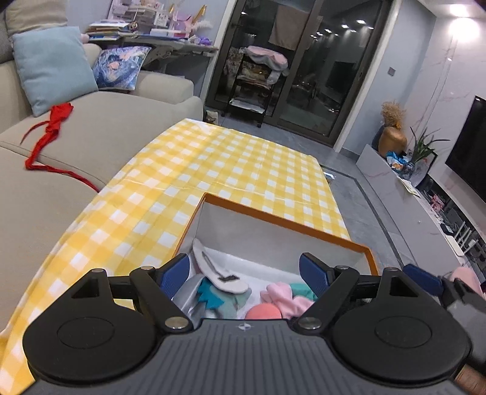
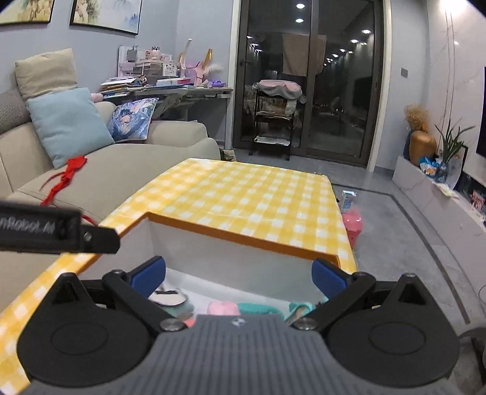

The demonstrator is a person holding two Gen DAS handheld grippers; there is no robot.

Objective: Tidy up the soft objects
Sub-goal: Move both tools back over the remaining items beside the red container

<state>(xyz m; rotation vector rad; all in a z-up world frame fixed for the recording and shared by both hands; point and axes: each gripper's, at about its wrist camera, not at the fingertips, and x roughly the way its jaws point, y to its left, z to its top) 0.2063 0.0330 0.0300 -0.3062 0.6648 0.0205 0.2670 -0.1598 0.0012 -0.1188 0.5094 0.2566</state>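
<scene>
I hold both grippers over the orange-rimmed box (image 1: 291, 226) on the yellow checked tablecloth (image 1: 231, 164). Left gripper (image 1: 244, 270) and right gripper (image 2: 238, 275) stand wide, empty. White sock (image 1: 218, 273), pink cloth (image 1: 282, 296) and teal pieces (image 1: 212, 296) lie inside.

We are in a home living room. A beige sofa (image 2: 127, 164) stands along the left, carrying a blue cushion (image 2: 68, 123) and a printed cushion (image 2: 133, 120). Framed pictures (image 2: 106, 13) hang on the wall above it. A low table under a yellow checked cloth (image 2: 243, 194) stands just beside the sofa. Behind the sofa we see a desk (image 2: 170, 91) loaded with books and boxes. Glass sliding doors (image 2: 306, 79) close the far wall, with a black rack (image 2: 275, 118) before them. Along the right runs a low TV bench (image 1: 425, 206) with a screen (image 1: 469, 145), a gold vase (image 1: 391, 141) and a plant (image 1: 423, 145).
</scene>
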